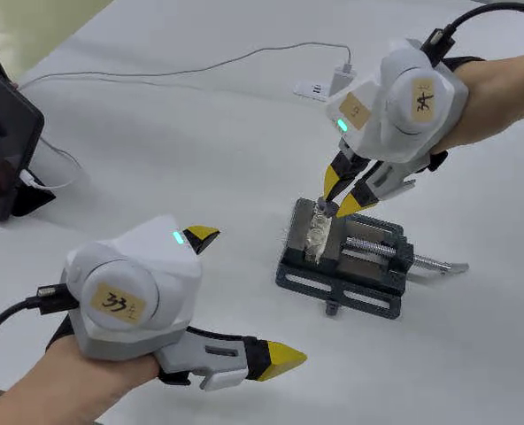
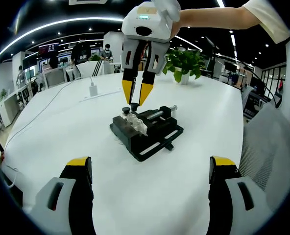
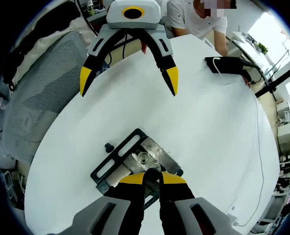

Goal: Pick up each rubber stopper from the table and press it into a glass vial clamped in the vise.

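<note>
Count: 2 white handheld grippers, left gripper (image 1: 246,296) and right gripper (image 1: 340,200), 2 yellow-tipped fingers (image 1: 284,356) each. 1 dark grey metal vise (image 1: 350,285). 1 dark rubber stopper (image 1: 323,206). Clear glass vials (image 1: 316,232) in a row, number unreadable. 1 white power strip (image 1: 313,89) and 1 white cable (image 1: 200,69) on the white surface (image 1: 200,159).

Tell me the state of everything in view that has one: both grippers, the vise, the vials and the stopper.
Left gripper: open, empty, above the table.
Right gripper: shut on rubber stopper, over the vise.
Rubber stopper: held at a vial's top.
Vise: closed, clamping.
Glass vials: upright, clamped; one mouth looks unstoppered.
</note>
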Motion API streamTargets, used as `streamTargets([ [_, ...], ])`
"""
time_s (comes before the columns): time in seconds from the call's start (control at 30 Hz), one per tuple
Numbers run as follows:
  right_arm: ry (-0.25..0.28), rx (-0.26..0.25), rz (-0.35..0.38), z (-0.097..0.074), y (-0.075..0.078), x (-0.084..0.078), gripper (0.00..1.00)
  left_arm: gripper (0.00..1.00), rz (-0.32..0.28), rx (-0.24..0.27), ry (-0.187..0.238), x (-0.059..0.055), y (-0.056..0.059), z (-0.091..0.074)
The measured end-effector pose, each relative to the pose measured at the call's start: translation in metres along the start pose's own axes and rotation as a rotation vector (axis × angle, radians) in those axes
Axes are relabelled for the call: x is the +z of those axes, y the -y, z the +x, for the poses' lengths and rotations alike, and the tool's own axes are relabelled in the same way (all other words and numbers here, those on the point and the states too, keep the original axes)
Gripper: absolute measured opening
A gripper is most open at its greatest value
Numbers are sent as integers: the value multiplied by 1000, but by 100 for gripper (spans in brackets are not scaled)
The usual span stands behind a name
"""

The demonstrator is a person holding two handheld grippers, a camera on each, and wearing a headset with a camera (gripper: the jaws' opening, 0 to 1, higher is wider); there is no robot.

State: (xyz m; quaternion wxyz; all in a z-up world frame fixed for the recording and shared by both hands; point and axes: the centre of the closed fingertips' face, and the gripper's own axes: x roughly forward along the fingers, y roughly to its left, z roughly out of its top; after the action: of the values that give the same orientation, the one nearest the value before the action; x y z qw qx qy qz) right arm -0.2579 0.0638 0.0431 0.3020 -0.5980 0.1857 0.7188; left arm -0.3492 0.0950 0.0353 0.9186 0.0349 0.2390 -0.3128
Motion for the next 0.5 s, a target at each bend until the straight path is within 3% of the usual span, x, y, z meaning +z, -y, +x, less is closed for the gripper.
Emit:
streamTargets([
  [0.5, -6, 19, 7, 10, 1, -4, 6, 99, -23, -4, -7, -7, 1, 1],
])
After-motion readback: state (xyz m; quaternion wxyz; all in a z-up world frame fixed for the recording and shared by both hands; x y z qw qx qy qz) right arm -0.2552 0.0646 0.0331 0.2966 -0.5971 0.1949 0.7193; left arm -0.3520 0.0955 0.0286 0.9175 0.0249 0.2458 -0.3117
